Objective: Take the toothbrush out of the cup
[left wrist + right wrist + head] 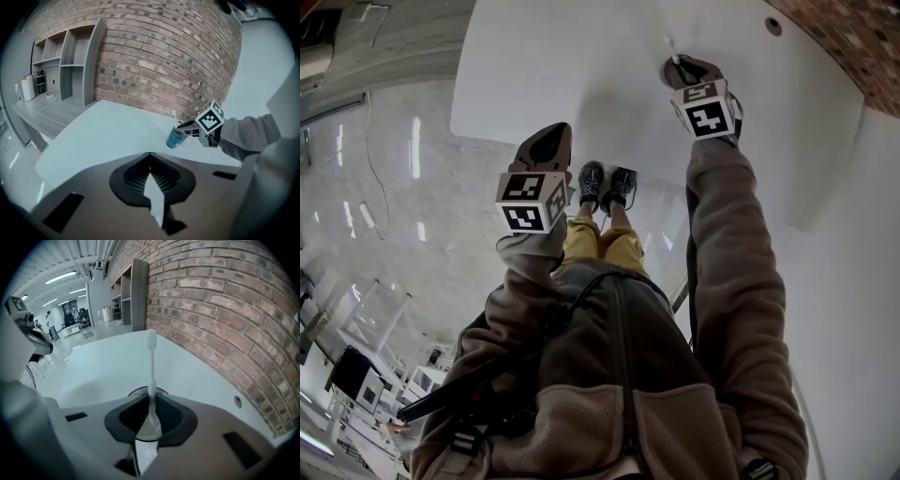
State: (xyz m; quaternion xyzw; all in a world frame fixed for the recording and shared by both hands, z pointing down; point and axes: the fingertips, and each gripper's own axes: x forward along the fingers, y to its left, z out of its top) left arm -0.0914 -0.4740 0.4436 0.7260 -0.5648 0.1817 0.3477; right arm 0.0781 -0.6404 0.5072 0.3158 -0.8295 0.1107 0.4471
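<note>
Your right tongs (152, 398) are closed on the white toothbrush (151, 363). In the right gripper view its thin stem runs straight up out of the pinch between the two jaws, with the brush head at the top against the pale table (108, 366). The dark rim of the cup (138, 391) shows just past the jaw tips, so your grip sits right at the mouth of the cup. How much of the handle is inside the cup cannot be seen from there.

From your left tongs' camera the cup (176, 138) is blue and stands upright on the table (108, 131), near the brick wall (164, 61). The right tongs (186, 126) lie across its top, and the brush head (173, 113) pokes up just above them.

In the head view the right tongs (682, 67) are reached out to the far part of the table (562, 66). They cover the cup (667, 67), and only the tip of the toothbrush (671, 47) shows beyond them.

Your left tongs (549, 142) hang over the near edge of the table, well apart from the cup. In their own view the left tongs (150, 154) have their jaws drawn together at the tips, with nothing between them.
</note>
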